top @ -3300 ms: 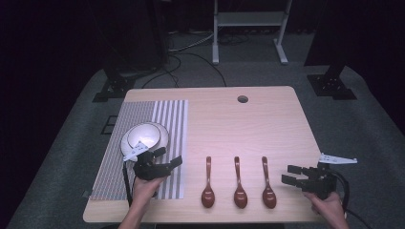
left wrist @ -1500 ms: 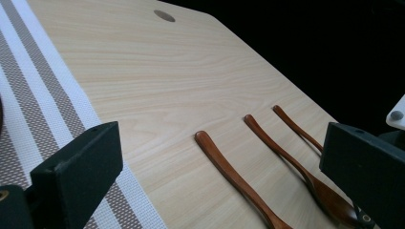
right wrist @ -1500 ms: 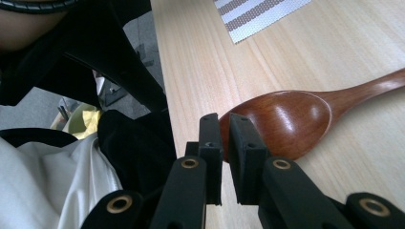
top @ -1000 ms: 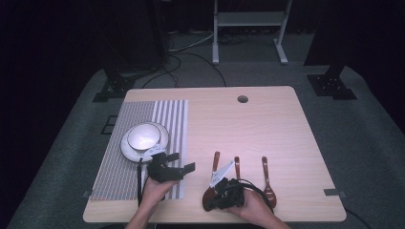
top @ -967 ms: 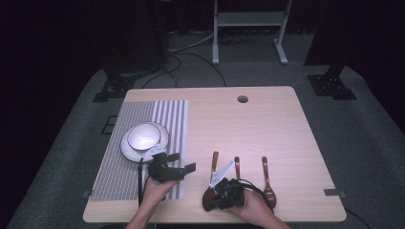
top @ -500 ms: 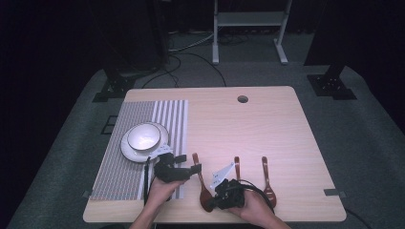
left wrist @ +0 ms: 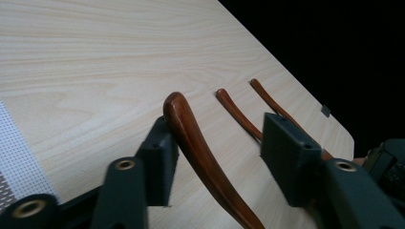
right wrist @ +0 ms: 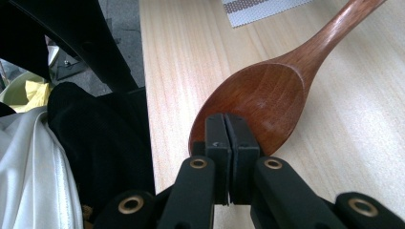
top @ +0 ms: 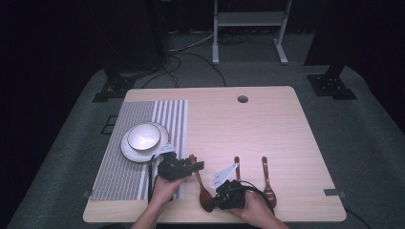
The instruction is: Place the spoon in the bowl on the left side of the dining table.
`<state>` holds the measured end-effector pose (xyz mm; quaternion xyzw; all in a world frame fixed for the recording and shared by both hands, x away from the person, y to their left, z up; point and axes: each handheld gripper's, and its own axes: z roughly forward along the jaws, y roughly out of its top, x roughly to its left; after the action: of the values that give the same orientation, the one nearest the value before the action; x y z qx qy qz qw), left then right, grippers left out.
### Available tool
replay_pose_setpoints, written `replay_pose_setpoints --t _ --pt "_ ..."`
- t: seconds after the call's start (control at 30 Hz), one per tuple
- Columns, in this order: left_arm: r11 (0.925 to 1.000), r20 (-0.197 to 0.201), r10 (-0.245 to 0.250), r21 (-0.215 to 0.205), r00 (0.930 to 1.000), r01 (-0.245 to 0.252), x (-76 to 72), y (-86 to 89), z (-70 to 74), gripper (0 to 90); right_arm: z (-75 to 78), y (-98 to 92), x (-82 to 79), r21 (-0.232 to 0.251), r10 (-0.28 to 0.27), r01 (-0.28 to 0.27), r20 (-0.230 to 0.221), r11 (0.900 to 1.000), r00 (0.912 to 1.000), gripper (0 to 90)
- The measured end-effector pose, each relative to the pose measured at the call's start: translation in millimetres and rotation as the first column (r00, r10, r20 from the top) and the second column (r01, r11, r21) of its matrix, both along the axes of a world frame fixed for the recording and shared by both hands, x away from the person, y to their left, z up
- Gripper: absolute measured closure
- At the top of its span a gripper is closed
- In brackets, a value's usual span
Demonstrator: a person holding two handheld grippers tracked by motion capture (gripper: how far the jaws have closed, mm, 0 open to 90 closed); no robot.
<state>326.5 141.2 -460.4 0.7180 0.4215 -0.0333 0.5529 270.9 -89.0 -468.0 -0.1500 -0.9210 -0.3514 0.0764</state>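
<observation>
- Two grippers met on one spoon (top: 199, 181) in the high view, near the table's (top: 286, 143) front edge. The spoon's long axis ran from its bowl at the front edge back toward the mat (top: 143, 143). The left gripper (top: 188, 168) stood at the handle end, the right gripper (top: 212, 204) at the bowl.
- In the left gripper view the raised handle (left wrist: 196, 143) passed between the jaws, against the left pad (left wrist: 160, 160), with a gap to the right pad (left wrist: 286, 162). The jaws had just been closing, half shut, not yet clamped. Two more spoons (left wrist: 241, 117) lay beyond.
- In the right gripper view the jaws were clenched, pads together at the bowl's (right wrist: 258, 100) near rim. Whether they pinched the rim I could not tell.
</observation>
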Motion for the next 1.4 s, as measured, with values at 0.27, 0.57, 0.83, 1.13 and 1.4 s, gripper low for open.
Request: replay_pose_setpoints --t 0.27,0.57,0.83,1.13,1.4 --pt "0.9988 -0.018 -0.005 -0.049 0.9998 0.004 2.7 4.4 -1.4 74.5 -1.0 -1.2 0.4 0.012 -0.001 0.001 -0.007 1.0 1.0 88.3" --pt "0.9834 -0.064 -0.03 -0.181 0.9975 0.018 6.7 8.7 -2.7 80.6 -0.5 -17.8 4.2 0.101 -0.034 0.04 -0.057 0.994 0.9978 71.2" --pt "0.9692 -0.066 -0.03 -0.246 0.9973 0.013 18.9 8.9 3.4 84.1 12.9 -52.7 11.9 0.164 -0.125 0.134 -0.065 0.977 0.9901 58.7" --pt "0.9697 -0.039 -0.039 -0.243 0.9985 0.028 30.0 -1.3 14.2 84.3 20.8 -99.7 14.9 0.219 -0.244 0.258 -0.087 0.941 0.9657 46.1" --pt "0.9787 -0.008 -0.031 -0.203 0.9995 0.028 42.8 -1.3 27.6 84.3 23.4 -127.5 16.8 0.219 -0.339 0.347 -0.073 0.912 0.9378 37.3"
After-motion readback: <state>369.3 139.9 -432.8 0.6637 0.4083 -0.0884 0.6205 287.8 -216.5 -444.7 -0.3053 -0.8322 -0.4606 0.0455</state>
